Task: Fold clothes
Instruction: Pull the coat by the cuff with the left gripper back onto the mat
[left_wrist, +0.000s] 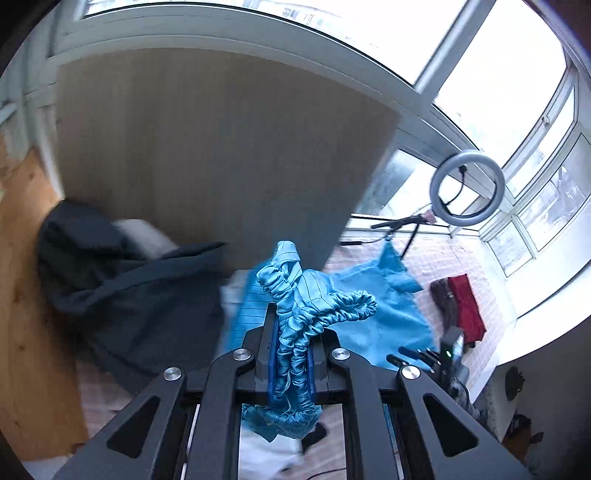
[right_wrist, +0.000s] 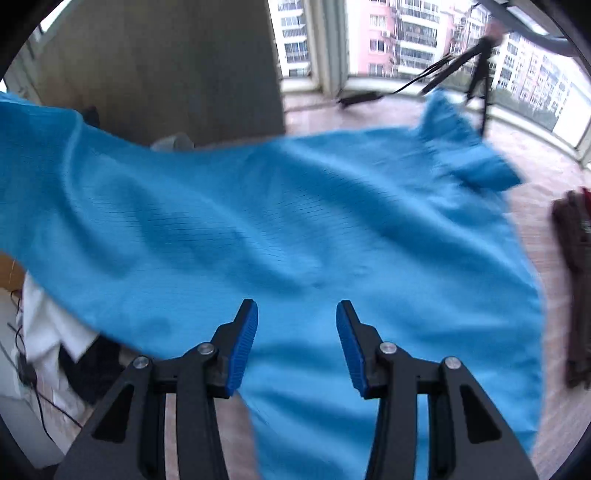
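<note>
Blue cloth fills most of what I can see: a big blue garment (right_wrist: 295, 229), thin and finely striped, billowing across the middle of the right wrist view, part lifted, part trailing down toward six o'clock. It is blurred, so I judge it to be in mid-swing.

Its gathered elastic hem (left_wrist: 295, 332) is bunched tight between the fingers of the left gripper (left_wrist: 291, 354), which are closed hard on it, with a wad of cloth hanging below. The right gripper (right_wrist: 295, 347) stands wide open over the cloth with nothing between its fingers.

To my eye the garment is being spread or shaken out for a fold. To do that well, the free gripper should take an edge or corner well apart from the held hem, so the cloth hangs flat between the two. Slippery fabric like this will slide, so a deep bite on a seam would serve better than a pinch of loose cloth.

Beneath lies a pale pink checked cover (left_wrist: 436, 258); I cannot tell whether it is a bed or a surface. A dark garment (left_wrist: 122, 280) sprawls at nine o'clock, red and brown folded clothes (left_wrist: 461, 306) sit at three. A wooden panel (left_wrist: 207, 147) rises at twelve, with windows (left_wrist: 498, 74) and a ring light (left_wrist: 467, 188) toward two.
</note>
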